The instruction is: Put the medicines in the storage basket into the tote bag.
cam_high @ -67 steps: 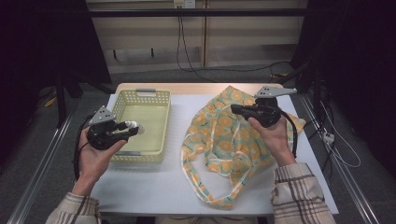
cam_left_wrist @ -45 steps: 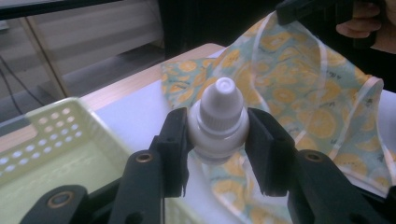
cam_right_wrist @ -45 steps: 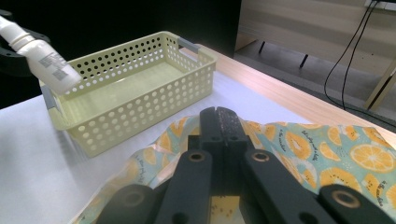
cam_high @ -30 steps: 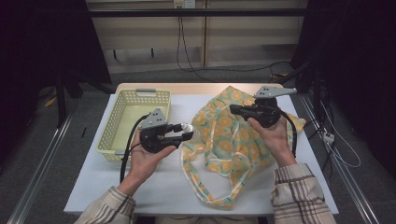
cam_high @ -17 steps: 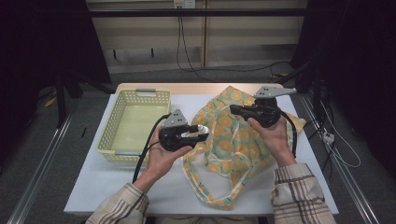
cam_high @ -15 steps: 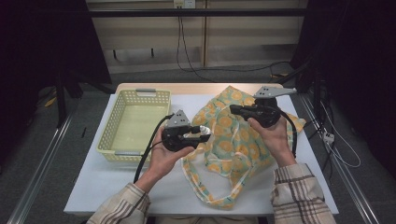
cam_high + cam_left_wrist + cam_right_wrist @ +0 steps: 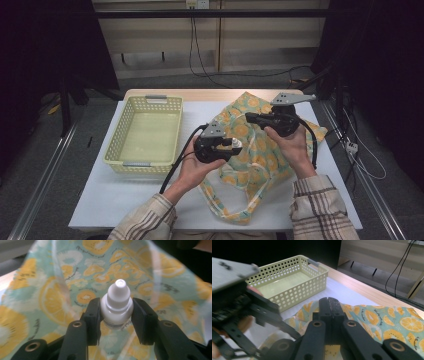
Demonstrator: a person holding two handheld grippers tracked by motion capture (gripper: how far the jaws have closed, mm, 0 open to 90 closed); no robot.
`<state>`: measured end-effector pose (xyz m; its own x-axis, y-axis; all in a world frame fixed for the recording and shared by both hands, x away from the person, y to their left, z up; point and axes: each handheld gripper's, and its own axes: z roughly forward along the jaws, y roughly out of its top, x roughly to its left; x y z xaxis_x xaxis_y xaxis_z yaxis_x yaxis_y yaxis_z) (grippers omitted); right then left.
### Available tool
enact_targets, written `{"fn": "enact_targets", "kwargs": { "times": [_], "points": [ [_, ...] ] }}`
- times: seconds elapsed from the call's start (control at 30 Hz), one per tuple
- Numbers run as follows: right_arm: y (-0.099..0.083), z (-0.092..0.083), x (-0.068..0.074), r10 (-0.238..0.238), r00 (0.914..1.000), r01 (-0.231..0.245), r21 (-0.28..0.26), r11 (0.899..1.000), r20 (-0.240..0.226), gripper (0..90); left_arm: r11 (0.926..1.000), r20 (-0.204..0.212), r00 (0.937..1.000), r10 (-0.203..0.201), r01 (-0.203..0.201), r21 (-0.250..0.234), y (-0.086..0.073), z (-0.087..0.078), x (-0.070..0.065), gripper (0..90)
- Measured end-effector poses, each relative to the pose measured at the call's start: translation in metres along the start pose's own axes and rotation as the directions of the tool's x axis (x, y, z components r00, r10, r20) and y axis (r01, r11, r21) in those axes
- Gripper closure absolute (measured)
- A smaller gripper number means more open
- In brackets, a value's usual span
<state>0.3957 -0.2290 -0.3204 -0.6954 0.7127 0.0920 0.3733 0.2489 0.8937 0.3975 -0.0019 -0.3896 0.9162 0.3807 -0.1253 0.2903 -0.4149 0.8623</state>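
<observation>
Your left gripper (image 7: 117,322) clamps the small white bottle (image 7: 117,306), its cap aimed at the bag (image 7: 260,150) mouth, whose edge your right gripper (image 7: 331,305) pinches.

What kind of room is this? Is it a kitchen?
Probably not a kitchen; it looks more like a lab or workshop set up for recording. A white-covered table stands between dark curtains, loose cables hang from a wall socket, and a person's hands work with camera-fitted grippers.
</observation>
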Motion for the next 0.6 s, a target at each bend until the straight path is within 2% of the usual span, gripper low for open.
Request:
{"fn": "enact_targets", "kwargs": {
  "times": [0.07,0.17,0.27,0.37,0.6],
  "points": [
    [0.000,-0.001,0.000,0.000,1.0000,0.000,0.001,1.000,0.000,90.0,0.9999,-0.015,0.9998,-0.010,0.011,0.013,0.000,0.009,0.001,60.2],
    [0.000,-0.001,-0.001,0.003,1.0000,-0.003,-0.002,1.000,0.001,90.0,0.9993,-0.012,0.9995,-0.028,0.028,0.024,-0.002,0.022,0.002,60.2],
    [-0.001,-0.002,-0.002,0.006,1.0000,-0.006,0.000,1.000,0.004,90.0,0.9987,-0.032,0.9991,-0.027,0.028,0.044,-0.002,0.033,0.004,60.2],
    [-0.001,-0.002,-0.003,0.007,1.0000,-0.007,-0.001,1.000,0.004,90.0,0.9975,-0.042,0.9983,-0.039,0.042,0.056,-0.004,0.040,0.008,60.2],
    [-0.002,0.000,-0.002,0.004,1.0000,-0.004,0.006,1.000,0.001,90.0,0.9959,-0.065,0.9971,-0.038,0.044,0.079,-0.005,0.054,0.015,60.2]
  ]
}}
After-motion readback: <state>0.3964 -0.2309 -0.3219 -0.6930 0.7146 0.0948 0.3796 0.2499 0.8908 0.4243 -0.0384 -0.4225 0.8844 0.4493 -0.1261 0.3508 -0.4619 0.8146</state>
